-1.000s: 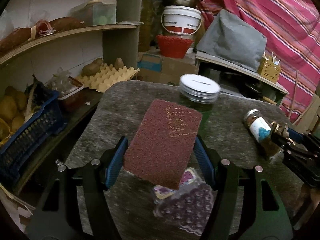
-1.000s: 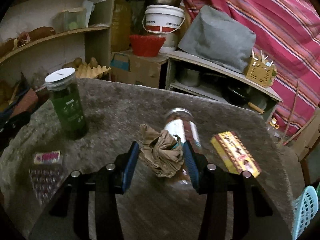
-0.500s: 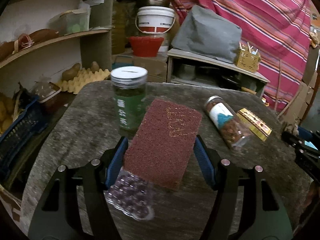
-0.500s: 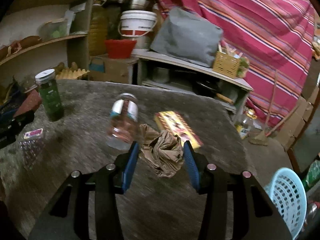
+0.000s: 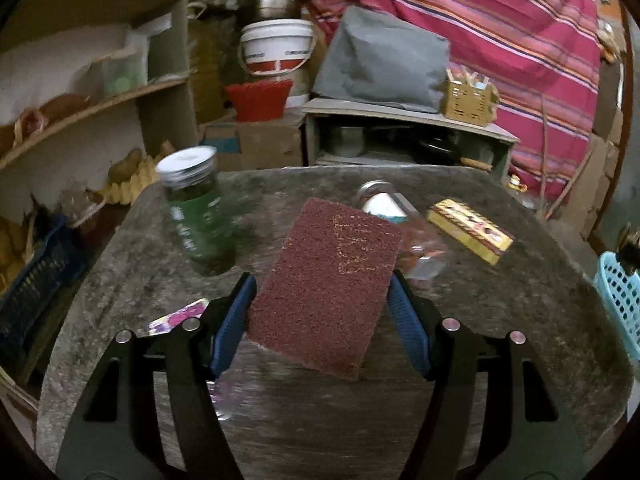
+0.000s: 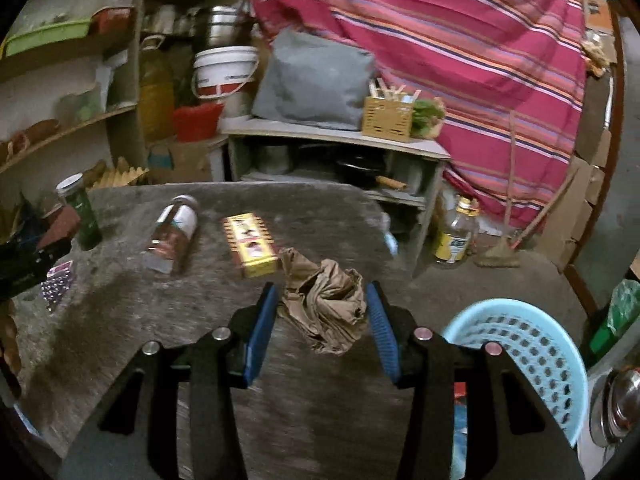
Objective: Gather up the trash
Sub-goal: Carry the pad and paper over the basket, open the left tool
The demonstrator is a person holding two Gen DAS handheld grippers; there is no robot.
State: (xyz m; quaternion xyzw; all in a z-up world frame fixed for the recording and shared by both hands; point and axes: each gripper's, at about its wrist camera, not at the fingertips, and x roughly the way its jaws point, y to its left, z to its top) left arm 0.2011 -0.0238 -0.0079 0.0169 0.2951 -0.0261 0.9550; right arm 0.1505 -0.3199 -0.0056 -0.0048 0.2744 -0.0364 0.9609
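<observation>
Between the blue pads of the right gripper, a crumpled wad of brown paper is held clear of the table; the jaws are partly closed, both pads pressing the wad's sides. The basket, pale blue and perforated, stands to the right of and below these fingers, just past the table's edge. Its interior is mostly hidden by the gripper body, so its contents cannot be told. The coming move likely turns on this relation: the paper must travel rightward and down to clear the rim.

The right gripper is the nearer of the two to the basket. The left gripper grips a maroon scouring pad across its short sides, jaws set wide to the pad's width, the pad's long axis running forward and tilted slightly right. From the left wrist the basket shows only at the far right edge, well apart.

Beyond the fingers lie a tipped jar, its axis pointing away, with dark contents; beside it a yellow box; further left an upright green jar with its lid on; and a foil wrapper near the left fingers. These probably remain to be sorted.
</observation>
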